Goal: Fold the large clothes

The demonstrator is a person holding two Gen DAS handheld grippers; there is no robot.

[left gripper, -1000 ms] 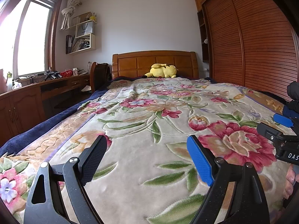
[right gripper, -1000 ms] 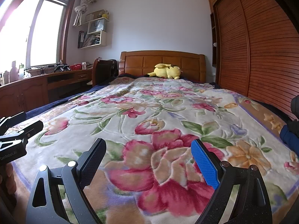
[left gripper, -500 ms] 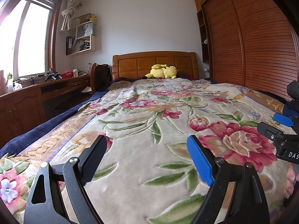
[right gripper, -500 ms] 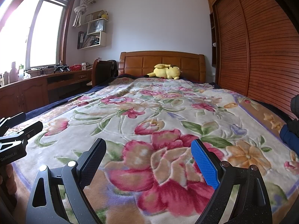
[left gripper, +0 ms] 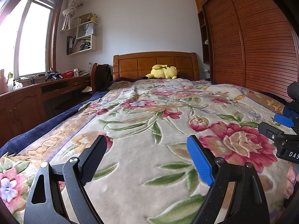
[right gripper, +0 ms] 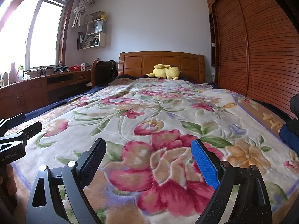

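A large cream blanket with red and pink flowers (left gripper: 149, 123) lies spread flat over the bed; it also fills the right wrist view (right gripper: 153, 123). My left gripper (left gripper: 147, 158) is open and empty, held just above the blanket's near left part. My right gripper (right gripper: 149, 160) is open and empty above the near right part. Each gripper shows at the edge of the other's view: the right one (left gripper: 280, 134), the left one (right gripper: 15, 140). Dark clothing (right gripper: 291, 128) lies at the bed's right edge.
A yellow plush toy (left gripper: 162, 71) lies by the wooden headboard (left gripper: 155, 63). A wooden desk with clutter (left gripper: 37, 91) and a chair (left gripper: 99, 76) stand along the left. A slatted wardrobe (left gripper: 252, 43) runs along the right. A dark blue sheet (left gripper: 46, 123) edges the bed's left side.
The views have tilted up slightly; both grippers stay open over the blanket at nearly the same place.
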